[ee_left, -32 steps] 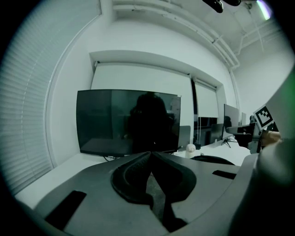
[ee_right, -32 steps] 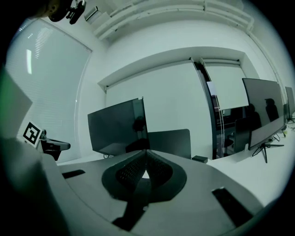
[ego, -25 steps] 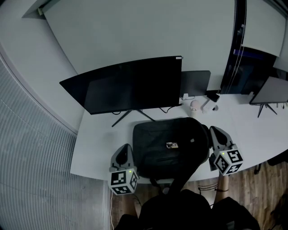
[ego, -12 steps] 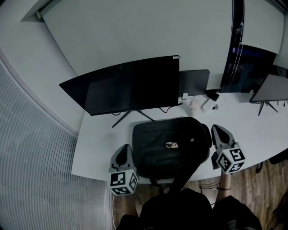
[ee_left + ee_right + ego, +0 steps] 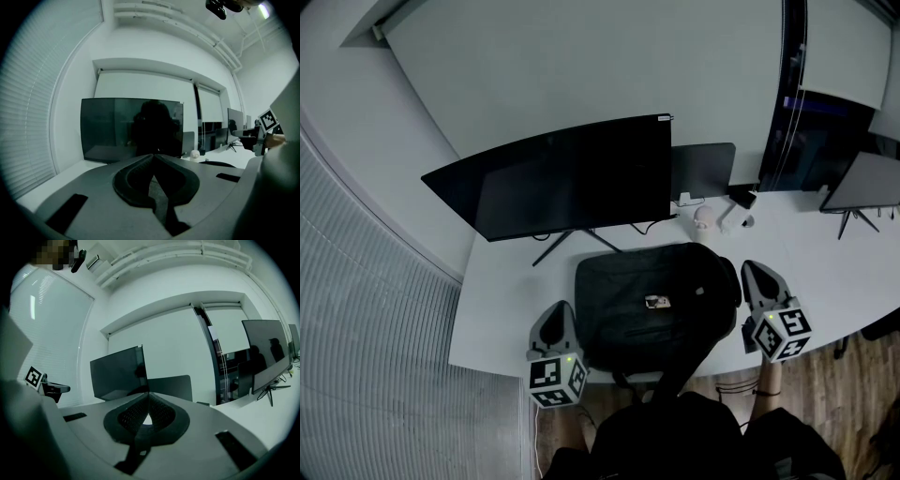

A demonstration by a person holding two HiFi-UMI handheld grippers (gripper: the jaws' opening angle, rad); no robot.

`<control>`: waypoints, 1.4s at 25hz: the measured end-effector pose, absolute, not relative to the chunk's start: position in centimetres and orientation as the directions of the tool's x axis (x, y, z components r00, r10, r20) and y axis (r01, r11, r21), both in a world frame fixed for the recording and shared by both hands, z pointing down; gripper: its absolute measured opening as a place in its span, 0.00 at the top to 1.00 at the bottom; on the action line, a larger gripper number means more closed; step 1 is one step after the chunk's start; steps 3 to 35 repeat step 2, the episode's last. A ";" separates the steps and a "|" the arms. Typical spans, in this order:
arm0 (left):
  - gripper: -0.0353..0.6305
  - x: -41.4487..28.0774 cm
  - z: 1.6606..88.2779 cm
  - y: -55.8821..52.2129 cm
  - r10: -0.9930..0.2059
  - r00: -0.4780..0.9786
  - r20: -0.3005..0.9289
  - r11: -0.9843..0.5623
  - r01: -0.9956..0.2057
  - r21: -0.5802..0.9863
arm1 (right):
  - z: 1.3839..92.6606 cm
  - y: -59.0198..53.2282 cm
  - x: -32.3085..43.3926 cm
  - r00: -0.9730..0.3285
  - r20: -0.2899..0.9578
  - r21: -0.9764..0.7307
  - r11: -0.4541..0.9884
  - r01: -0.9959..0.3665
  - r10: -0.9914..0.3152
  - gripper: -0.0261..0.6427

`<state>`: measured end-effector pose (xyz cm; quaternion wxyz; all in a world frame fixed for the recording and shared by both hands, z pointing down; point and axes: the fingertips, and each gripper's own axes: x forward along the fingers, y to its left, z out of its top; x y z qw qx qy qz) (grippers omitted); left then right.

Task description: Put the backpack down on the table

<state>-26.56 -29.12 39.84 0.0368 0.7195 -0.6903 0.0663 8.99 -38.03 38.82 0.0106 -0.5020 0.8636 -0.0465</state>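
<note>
Backpack (image 5: 656,302): black, flat on surface (image 5: 502,314), near edge indistinct against person (image 5: 675,441). Left gripper (image 5: 556,314), right gripper (image 5: 755,274): jaws closed, empty.

Wears dark clothing (image 5: 675,433). Shows pale grey moulded shells on the left gripper (image 5: 560,307) and right gripper (image 5: 752,267), black textured pads (image 5: 161,415) inside, white cubes (image 5: 556,379) printed with black square markers, small green lights on top.

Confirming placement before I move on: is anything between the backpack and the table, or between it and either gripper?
Nothing visible does. The backpack lies on the table, the left gripper and right gripper flanking it, both shut and empty.
</note>
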 end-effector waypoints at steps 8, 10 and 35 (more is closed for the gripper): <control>0.92 -26.6 39.9 -29.2 -0.988 0.036 0.147 -0.043 -0.998 -0.039 | 39.0 -38.1 9.0 -0.496 0.032 -0.089 0.491 -0.866 -0.868 0.94; 0.92 -26.6 39.9 -29.2 -0.988 0.036 0.147 -0.043 -0.998 -0.039 | 39.0 -38.1 9.0 -0.496 0.032 -0.089 0.491 -0.866 -0.868 0.94; 0.92 -26.6 39.9 -29.2 -0.988 0.036 0.147 -0.043 -0.998 -0.039 | 39.0 -38.1 9.0 -0.496 0.032 -0.089 0.491 -0.866 -0.868 0.94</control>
